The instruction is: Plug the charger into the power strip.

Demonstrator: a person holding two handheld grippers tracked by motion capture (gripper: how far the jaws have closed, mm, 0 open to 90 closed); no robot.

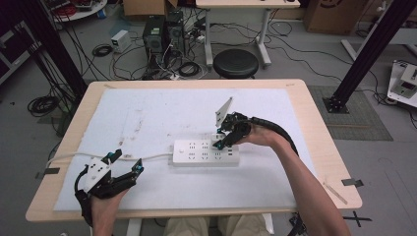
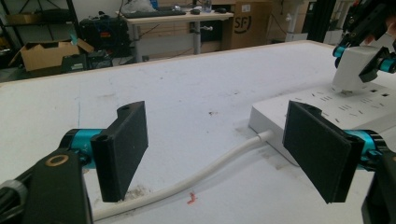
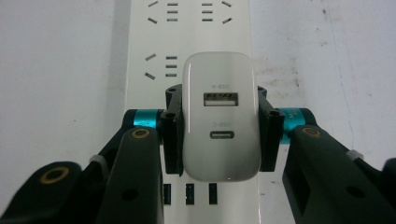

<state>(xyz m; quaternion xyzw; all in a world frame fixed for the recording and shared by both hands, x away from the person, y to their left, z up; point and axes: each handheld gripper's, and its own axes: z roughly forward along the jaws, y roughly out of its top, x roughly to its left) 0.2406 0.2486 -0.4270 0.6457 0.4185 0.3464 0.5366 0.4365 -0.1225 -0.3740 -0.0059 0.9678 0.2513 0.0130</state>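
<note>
High view: a white power strip is seen lying near the middle of a white mat on the wooden counter, with its white cable running off toward the left edge. The right gripper is held over the right part of the strip, and a small white charger is clamped between its jaws just above the sockets. The left gripper is held low at the near left of the mat, jaws spread wide, with the cable passing just beside it.

Left gripper view: the left gripper is shown wide open and holding nothing; the cable is seen running between its two black jaws toward the end of the power strip. Farther off, at the upper right, the charger is gripped by the right gripper, its prongs at the strip's top face; whether they are seated cannot be told.

Right gripper view: the right gripper is closed against both sides of the charger, whose two USB ports face the camera. The power strip is seen directly beneath it.
</note>
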